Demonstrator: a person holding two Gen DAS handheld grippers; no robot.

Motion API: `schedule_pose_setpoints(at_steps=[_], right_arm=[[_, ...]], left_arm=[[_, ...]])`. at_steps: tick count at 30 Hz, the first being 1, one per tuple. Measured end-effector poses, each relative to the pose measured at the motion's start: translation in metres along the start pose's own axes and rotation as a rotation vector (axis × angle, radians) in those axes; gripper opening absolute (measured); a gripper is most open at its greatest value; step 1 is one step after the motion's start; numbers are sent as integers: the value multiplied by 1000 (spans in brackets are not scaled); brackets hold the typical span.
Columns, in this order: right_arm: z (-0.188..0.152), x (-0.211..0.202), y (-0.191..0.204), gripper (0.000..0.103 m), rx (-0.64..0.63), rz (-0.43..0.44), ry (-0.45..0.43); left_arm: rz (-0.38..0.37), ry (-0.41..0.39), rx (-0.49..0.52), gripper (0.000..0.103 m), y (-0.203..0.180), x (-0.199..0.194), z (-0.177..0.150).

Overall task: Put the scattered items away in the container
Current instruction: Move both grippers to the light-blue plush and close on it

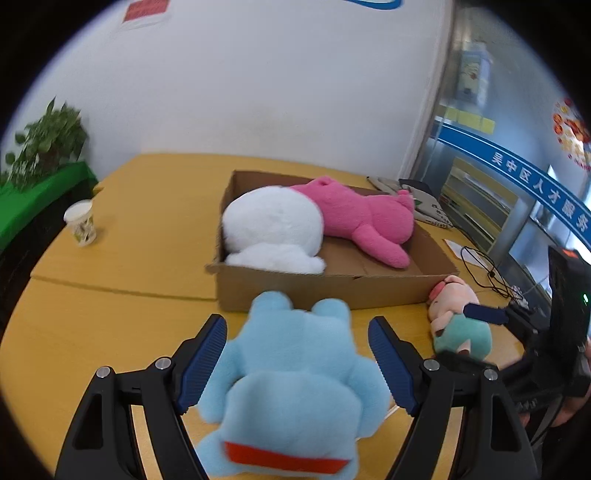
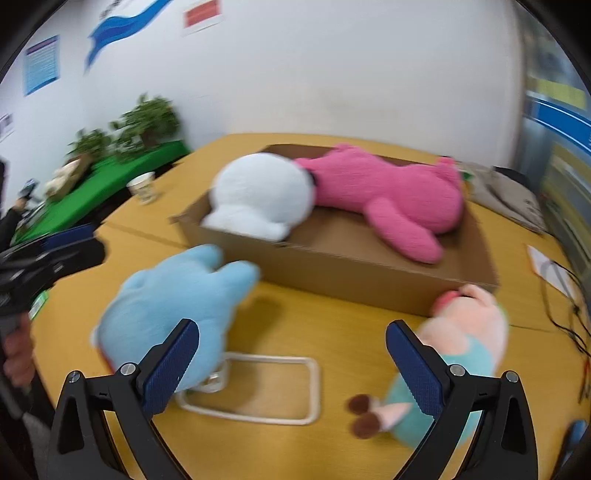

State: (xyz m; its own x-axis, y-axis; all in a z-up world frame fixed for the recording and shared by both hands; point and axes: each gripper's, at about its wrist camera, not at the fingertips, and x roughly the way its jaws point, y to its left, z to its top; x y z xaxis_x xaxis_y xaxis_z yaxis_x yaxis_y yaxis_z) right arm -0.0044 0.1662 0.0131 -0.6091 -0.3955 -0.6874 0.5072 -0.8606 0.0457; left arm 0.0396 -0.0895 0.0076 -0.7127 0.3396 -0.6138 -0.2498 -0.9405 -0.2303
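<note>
So in the left view we're holding the left claw (image 1: 297,363) spread around the blue plushie (image 1: 295,384), just before the box (image 1: 332,288). In the right view we're hovering the right claw (image 2: 291,365), spread and empty, beside the pig plushie (image 2: 461,339). Soft and light; we're thinking grab the belly.

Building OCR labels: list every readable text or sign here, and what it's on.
"吴中区人才服务": white characters on the blue band across the glass wall, cut off at the frame edge.
Red notice on the white wall: print too small to read.
Blue poster on the wall: blurred, unreadable.
Paper cup: printed pattern, no legible words.
Red decoration on the glass: unreadable.
</note>
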Motion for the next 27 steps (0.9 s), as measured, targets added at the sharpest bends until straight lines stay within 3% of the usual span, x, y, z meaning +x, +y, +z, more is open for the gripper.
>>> schedule_pose_setpoints(at_steps=[5,11,18,20,27], right_arm=[[-11,17,50,103,-110,188,41],[-20,41,90,103,-157,288,90],[-37,59,132,103,-344,214,67],[-40,66,135,103,-382,186,69],[-47,77,132,103,-355,215,72]], left_arm=[[-56,97,-61,79,32,18,-21],[-143,200,-89,79,45,41,-53],[-274,221,-141,79,48,52,-60],[-282,228,-116,79,41,55,-61],[-276,254,-84,80,36,64,-61]])
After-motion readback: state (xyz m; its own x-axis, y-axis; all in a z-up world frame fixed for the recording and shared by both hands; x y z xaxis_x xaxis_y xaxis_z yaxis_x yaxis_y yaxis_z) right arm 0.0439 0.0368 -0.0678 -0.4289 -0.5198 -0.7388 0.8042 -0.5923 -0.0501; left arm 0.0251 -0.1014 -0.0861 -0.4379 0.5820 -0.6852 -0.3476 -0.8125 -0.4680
